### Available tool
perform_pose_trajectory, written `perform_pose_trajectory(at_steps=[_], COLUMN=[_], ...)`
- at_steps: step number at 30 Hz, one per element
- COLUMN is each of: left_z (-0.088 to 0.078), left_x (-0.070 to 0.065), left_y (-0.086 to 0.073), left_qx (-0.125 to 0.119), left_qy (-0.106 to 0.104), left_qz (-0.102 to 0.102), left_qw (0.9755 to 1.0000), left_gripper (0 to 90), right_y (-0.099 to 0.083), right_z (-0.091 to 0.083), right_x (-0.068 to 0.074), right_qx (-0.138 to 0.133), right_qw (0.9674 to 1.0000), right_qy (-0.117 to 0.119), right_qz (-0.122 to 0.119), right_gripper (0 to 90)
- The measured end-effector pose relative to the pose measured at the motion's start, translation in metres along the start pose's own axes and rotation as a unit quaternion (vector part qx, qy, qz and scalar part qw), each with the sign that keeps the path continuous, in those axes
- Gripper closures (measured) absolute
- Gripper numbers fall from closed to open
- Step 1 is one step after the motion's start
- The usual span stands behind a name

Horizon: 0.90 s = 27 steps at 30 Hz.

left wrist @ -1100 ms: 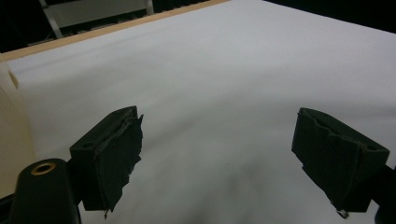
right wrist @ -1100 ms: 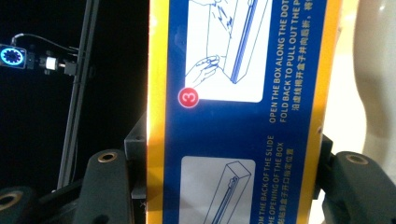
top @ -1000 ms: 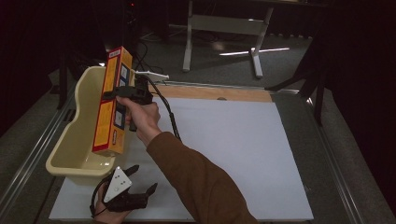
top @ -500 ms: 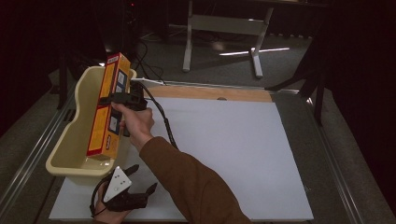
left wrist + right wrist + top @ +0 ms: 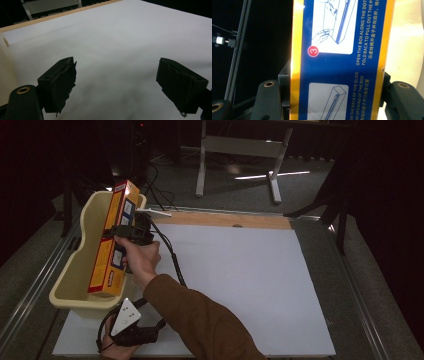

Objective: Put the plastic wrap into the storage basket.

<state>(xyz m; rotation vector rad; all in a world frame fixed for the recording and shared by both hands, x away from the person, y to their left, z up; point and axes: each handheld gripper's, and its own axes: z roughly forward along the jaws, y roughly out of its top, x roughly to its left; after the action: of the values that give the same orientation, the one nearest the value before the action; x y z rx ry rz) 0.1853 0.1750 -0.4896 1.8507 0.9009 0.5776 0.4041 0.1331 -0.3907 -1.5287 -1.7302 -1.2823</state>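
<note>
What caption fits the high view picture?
Right claw lowers a long orange box into the cream tub.

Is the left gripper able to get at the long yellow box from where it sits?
Probably not without moving. The left gripper rests open on the white sheet, and the cream tub's wall stands between it and the yellow box, which the right gripper holds.

We see a glossy printed cardboard box [image 5: 114, 240] in orange and blue, catching glare, inside a smooth cream plastic tub [image 5: 75, 270]. Beneath lies a matt white sheet [image 5: 240, 285] edged by bare wood [image 5: 225, 220]; the left gripper [image 5: 120, 90] has rough, frayed black pads.
</note>
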Motion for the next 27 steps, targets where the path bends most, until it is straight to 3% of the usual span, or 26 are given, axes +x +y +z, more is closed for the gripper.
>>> perform_pose_trajectory(at_steps=[5,12,19,27], left_z=[0.0,0.0,-0.001,-0.001], left_x=[0.0,0.0,0.0,0.0], left_y=[0.0,0.0,0.0,0.0], left_qx=[0.0,-0.001,-0.002,-0.001], left_qy=[0.0,-0.001,-0.001,-0.001], left_qz=[0.0,0.0,0.001,0.002], left_qw=[1.0,1.0,1.0,1.0], left_gripper=[15.7,15.7,15.7,15.7], right_y=[-0.003,-0.007,-0.007,-0.005], right_z=[0.004,0.012,0.016,0.019], right_x=[0.001,-0.005,-0.007,-0.011], right_qx=[0.0,0.009,0.009,0.031], right_qw=[1.0,0.9991,0.9988,0.9978], right_qy=[-0.004,-0.018,-0.023,-0.036], right_qz=[0.004,0.037,0.042,0.046], right_gripper=[39.2,39.0,38.8,38.2])
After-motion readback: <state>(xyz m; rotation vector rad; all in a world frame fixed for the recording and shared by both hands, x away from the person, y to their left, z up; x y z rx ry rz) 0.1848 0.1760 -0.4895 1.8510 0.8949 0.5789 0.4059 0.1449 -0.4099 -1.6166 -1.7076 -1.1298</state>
